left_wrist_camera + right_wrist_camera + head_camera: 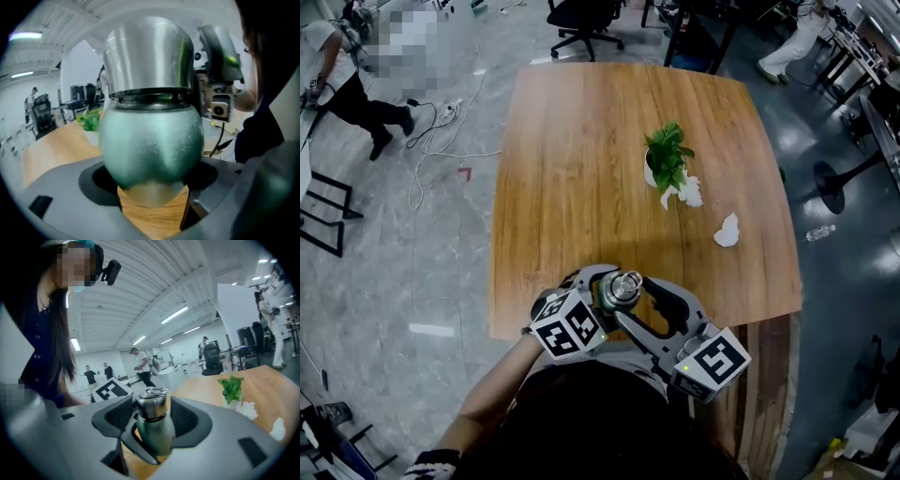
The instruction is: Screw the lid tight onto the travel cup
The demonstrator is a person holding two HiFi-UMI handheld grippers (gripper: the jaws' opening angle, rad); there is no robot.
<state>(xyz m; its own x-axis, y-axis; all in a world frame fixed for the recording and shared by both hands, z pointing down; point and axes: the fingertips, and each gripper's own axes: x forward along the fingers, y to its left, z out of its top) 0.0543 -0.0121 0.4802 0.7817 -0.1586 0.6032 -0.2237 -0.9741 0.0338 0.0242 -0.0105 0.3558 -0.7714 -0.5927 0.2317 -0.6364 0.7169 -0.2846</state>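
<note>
The travel cup has a green rounded body [152, 145] and a steel lid [147, 56] on top. It is held over the near edge of the wooden table [572, 169], where the lid [628, 286] shows from above between both grippers. My left gripper [607, 292] [152, 187] is shut on the cup's body, its grey jaws hugging both sides. My right gripper [635, 302] [152, 420] comes in from the right. Its black pads lie against both sides of the lid [151, 401], above the green body [157, 439].
A small potted plant [666, 164] stands mid-table with crumpled white tissue [727, 231] beside it. The table's near edge runs just under the grippers. An office chair [581, 23] and people are on the floor beyond the table.
</note>
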